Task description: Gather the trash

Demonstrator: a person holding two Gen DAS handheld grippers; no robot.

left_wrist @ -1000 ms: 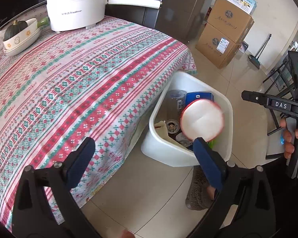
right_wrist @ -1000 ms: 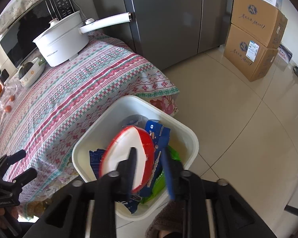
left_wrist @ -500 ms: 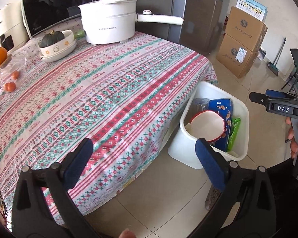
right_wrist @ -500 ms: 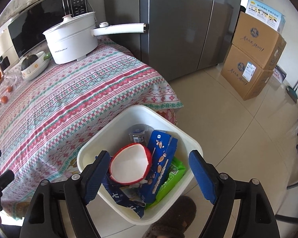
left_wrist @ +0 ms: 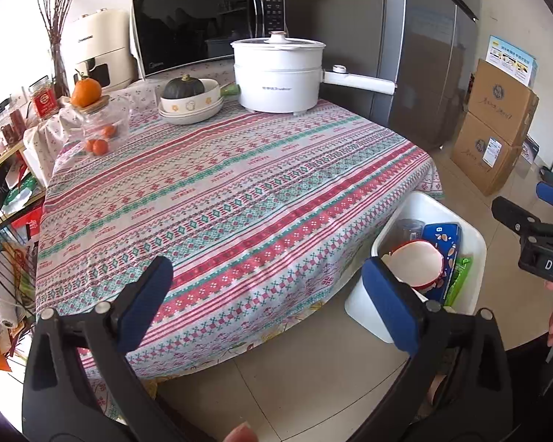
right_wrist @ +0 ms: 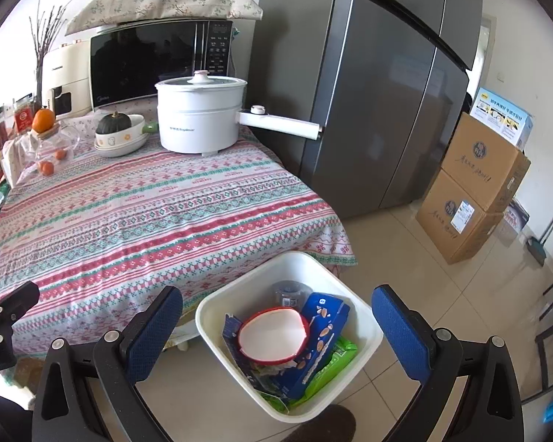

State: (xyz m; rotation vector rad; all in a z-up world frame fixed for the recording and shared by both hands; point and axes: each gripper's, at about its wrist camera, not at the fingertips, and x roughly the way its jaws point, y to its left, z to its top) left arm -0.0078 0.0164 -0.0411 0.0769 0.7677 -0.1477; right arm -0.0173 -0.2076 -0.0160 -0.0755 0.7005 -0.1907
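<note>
A white bin (right_wrist: 217, 305) (left_wrist: 475, 239) stands on the floor by the table's corner. In it lie a red-rimmed white paper bowl (right_wrist: 272, 339) (left_wrist: 418, 263), a blue snack packet (right_wrist: 324, 324), a green wrapper (right_wrist: 331, 361) and a clear cup (right_wrist: 289, 293). My right gripper (right_wrist: 276, 335) is open and empty, held above the bin. My left gripper (left_wrist: 272, 302) is open and empty, over the table's near edge, left of the bin.
The table with a patterned cloth (left_wrist: 217, 199) holds a white electric pot (left_wrist: 276, 73), a bowl with a squash (left_wrist: 188, 99) and a glass jar with oranges (left_wrist: 99, 125). A grey fridge (right_wrist: 379, 92) and stacked cardboard boxes (right_wrist: 475, 188) stand behind.
My right gripper opened and let go of the paper bowl, which now lies in the bin. Both grippers rose and pulled back, so more of the table shows.
</note>
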